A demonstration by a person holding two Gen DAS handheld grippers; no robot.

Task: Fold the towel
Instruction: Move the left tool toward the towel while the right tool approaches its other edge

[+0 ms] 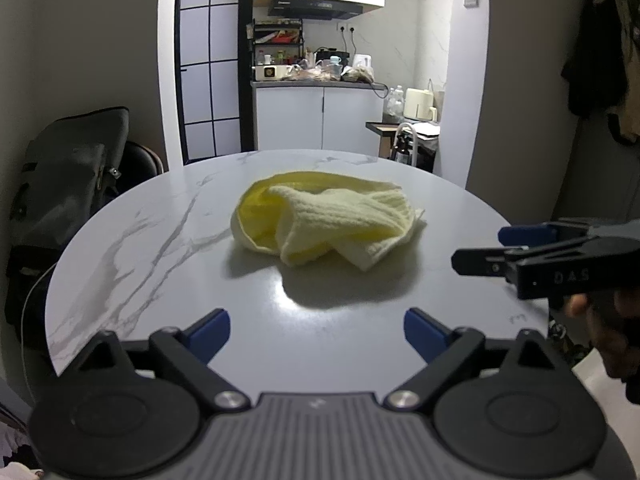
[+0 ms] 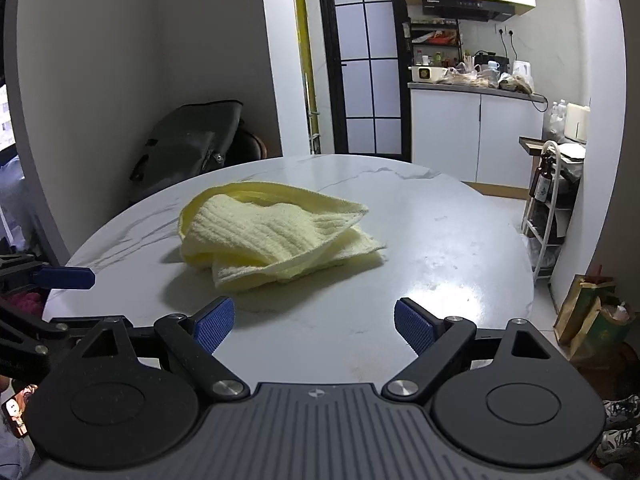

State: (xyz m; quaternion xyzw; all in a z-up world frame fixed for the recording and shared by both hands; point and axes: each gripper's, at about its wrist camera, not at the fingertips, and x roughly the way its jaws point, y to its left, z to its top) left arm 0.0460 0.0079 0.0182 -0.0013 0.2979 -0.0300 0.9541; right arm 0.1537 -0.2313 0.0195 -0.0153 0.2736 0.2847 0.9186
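A pale yellow towel [image 1: 328, 216] lies crumpled in a loose heap near the middle of the round white marble table [image 1: 160, 248]; the right wrist view shows the same towel [image 2: 272, 232] bunched and partly doubled over. My left gripper [image 1: 317, 334] hovers over the table's near edge, short of the towel, open with nothing between its blue pads. My right gripper [image 2: 314, 324] is likewise open and empty, just short of the towel's near side. Seen from the left wrist, the right gripper [image 1: 484, 248] juts in from the right edge, held by a hand.
A dark bag [image 1: 68, 176] sits on a chair behind the table at the left. Beyond are a black-framed glass door [image 1: 210, 64], a kitchen counter with clutter [image 1: 316, 72] and a rack with bottles [image 2: 552, 200]. Paper bags [image 2: 592, 312] stand on the floor at the right.
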